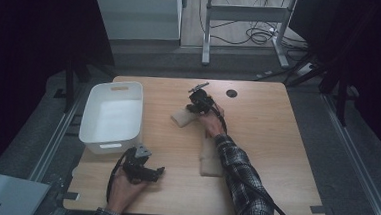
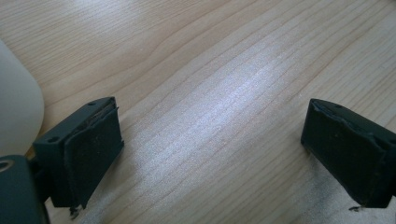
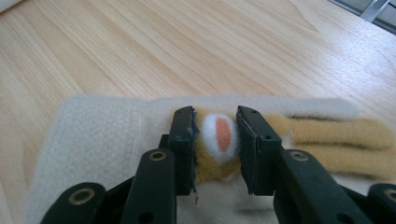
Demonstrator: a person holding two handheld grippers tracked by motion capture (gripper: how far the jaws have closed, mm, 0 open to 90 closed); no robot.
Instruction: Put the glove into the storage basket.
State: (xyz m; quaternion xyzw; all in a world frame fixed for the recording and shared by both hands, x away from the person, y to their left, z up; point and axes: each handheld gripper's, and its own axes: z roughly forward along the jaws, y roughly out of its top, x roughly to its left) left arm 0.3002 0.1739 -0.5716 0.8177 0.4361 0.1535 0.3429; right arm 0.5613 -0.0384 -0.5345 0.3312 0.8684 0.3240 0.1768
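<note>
A cream fleece piece (image 1: 182, 118) lies on the wooden table (image 1: 266, 142) near its middle. On it sits a tan plush part (image 3: 327, 133) with a white tuft marked by an orange oval (image 3: 223, 133). My right gripper (image 1: 193, 109) (image 3: 215, 117) reaches down onto it, and both pads press on the sides of that tuft. My left gripper (image 1: 158, 173) (image 2: 210, 112) rests low near the front edge with its jaws wide apart over bare wood and nothing between them.
A white plastic bin (image 1: 107, 145) stands at the table's left; its rounded corner (image 2: 16, 107) shows beside my left gripper. A second cream fleece piece (image 1: 209, 161) lies under the person's right forearm. A black round grommet (image 1: 231, 93) sits near the far edge.
</note>
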